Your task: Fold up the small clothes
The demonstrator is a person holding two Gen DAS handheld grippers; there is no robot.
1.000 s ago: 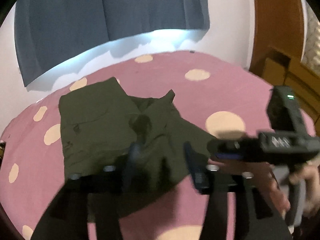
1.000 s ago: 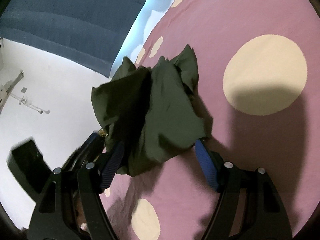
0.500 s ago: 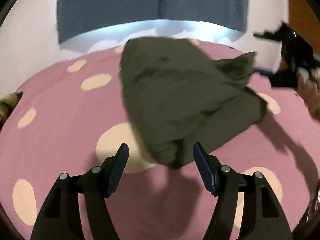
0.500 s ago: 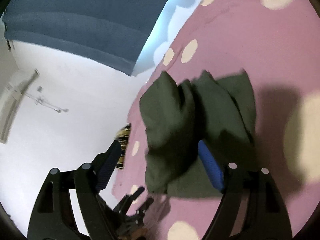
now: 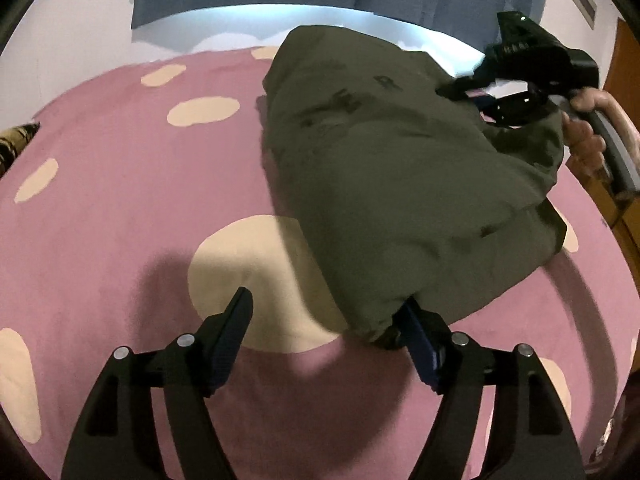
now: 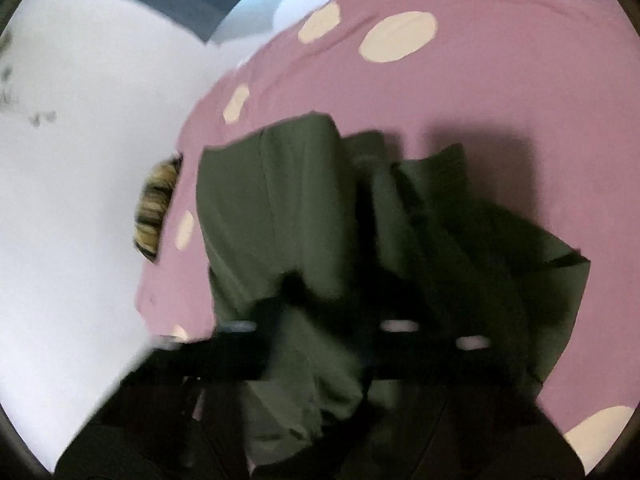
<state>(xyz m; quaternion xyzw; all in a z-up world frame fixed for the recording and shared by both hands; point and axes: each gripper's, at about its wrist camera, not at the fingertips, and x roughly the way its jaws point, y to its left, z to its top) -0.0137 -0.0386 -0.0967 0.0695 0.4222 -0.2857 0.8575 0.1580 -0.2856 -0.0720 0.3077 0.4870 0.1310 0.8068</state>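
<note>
Dark green garment (image 5: 392,168) is now bunched on the pink spotted bedspread (image 5: 104,184), lifted toward the right side. My left gripper (image 5: 326,330) has its jaws spread wide, same as half a second ago; the cloth only drapes against its right finger (image 5: 420,344), no pinch. A second back the piece lay flatter under both tools. Right gripper (image 5: 504,96) has moved in at the far edge; its own view is blurred and cloth-covered, so I can't tell its state. Fold is mid-sweep, not done.
</note>
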